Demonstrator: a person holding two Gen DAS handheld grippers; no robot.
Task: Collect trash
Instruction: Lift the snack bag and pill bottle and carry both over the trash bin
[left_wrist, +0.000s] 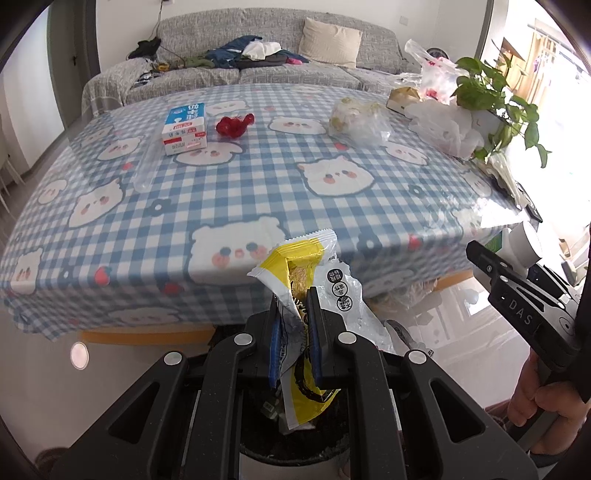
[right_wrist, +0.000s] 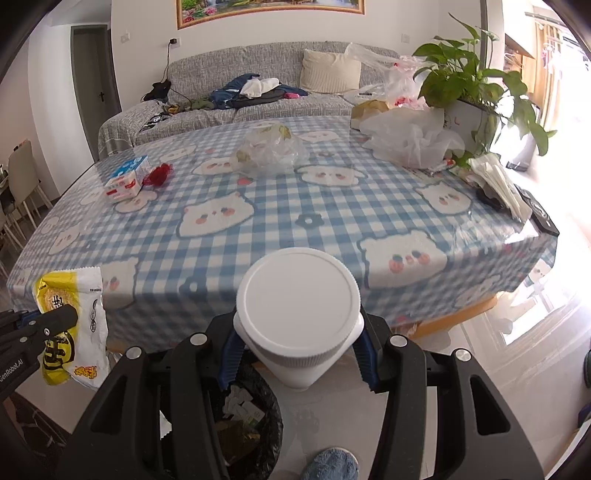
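My left gripper (left_wrist: 295, 306) is shut on a yellow and white snack wrapper (left_wrist: 306, 266) and holds it above a black-lined trash bin (left_wrist: 295, 450) on the floor in front of the table. The wrapper also shows in the right wrist view (right_wrist: 70, 325). My right gripper (right_wrist: 299, 339) is shut on a white lidded plastic jar (right_wrist: 299, 306), held just right of the bin (right_wrist: 251, 417). The jar and right gripper show at the right of the left wrist view (left_wrist: 521, 243). On the table lie a milk carton (left_wrist: 184, 127), a red net (left_wrist: 232, 125) and a clear plastic bag (left_wrist: 358, 118).
The table has a blue checked cloth (left_wrist: 258, 177). White plastic bags (right_wrist: 410, 140), a potted plant (right_wrist: 476, 85) and a remote (right_wrist: 539, 218) sit at its right end. A grey sofa (right_wrist: 258, 85) with clothes stands behind. Chairs (right_wrist: 22, 184) stand at the left.
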